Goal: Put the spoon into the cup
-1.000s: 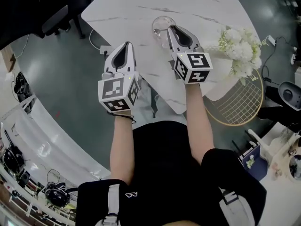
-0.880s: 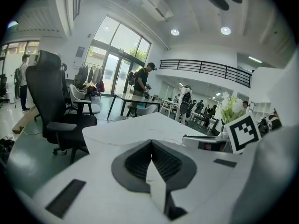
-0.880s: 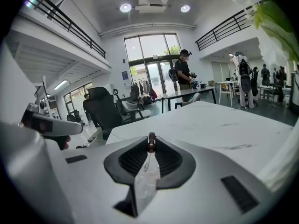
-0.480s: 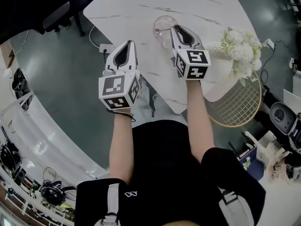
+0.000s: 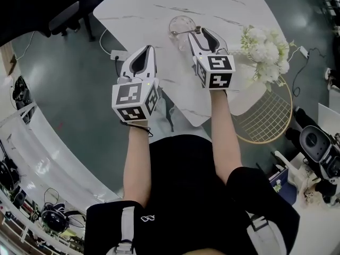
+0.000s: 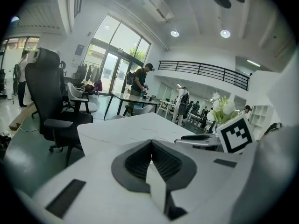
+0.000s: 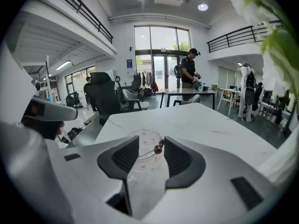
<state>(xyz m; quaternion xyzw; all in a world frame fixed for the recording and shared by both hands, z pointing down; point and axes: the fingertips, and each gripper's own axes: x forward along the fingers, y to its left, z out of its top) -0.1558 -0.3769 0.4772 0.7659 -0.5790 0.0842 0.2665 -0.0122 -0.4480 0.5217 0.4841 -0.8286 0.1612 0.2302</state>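
A clear glass cup (image 5: 180,25) stands on the white marble table (image 5: 159,4). In it rests the thin spoon (image 5: 184,32), whose handle leans over the rim toward my right gripper (image 5: 198,32). In the right gripper view the cup (image 7: 145,141) sits just past the jaws, and the spoon's dark beaded end (image 7: 159,148) lies between them, close to the right pad. Those jaws have just been opening and do not press on the spoon; my right gripper (image 7: 152,155) is open. My left gripper (image 5: 147,50) hovers over the table's near left edge, shut and empty (image 6: 150,146).
White flowers (image 5: 264,49) stand at the table's right edge, close to my right gripper. Below them is a gold wire chair (image 5: 268,118). A black office chair (image 6: 46,101) stands on the floor at the left. People stand at distant tables.
The right jaws have spread apart and let go of the spoon, which now shows lying across the cup's rim. The right gripper has rolled a little. The left gripper has stayed put.
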